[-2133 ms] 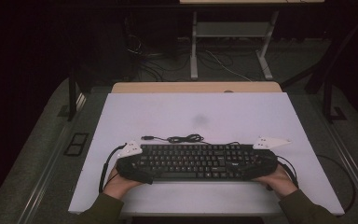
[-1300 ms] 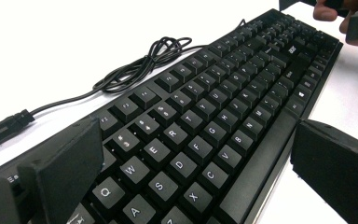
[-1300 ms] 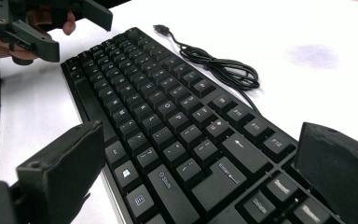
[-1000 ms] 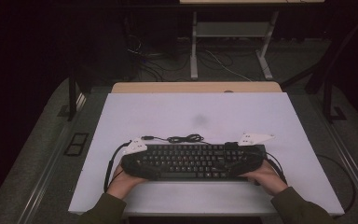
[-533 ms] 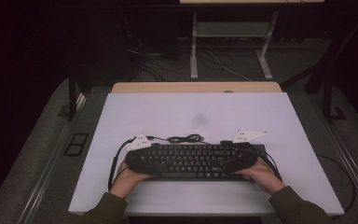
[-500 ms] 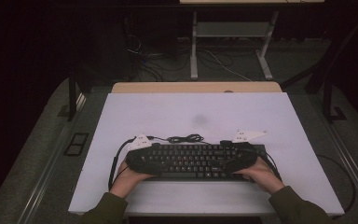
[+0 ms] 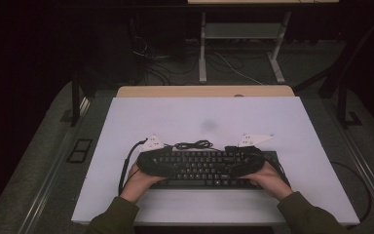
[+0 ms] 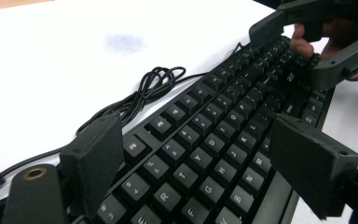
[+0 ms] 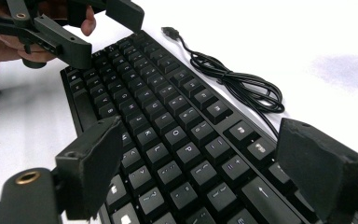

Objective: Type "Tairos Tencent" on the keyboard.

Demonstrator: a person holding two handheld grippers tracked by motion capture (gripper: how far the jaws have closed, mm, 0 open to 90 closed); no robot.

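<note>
Lying flat near the front edge of the white table [image 7: 126,126], a black keyboard [image 7: 202,168] sits between two hand-held grippers. The left gripper [image 7: 151,165] straddles its left end and the right gripper [image 7: 246,165] its right end; each pair of jaws has just been closing, the keyboard between them, with a visible gap left beside the pads [image 8: 95,161], so neither is clenched on it. A coiled black USB cable [image 7: 192,145] rests just behind the keyboard's far edge.
</note>
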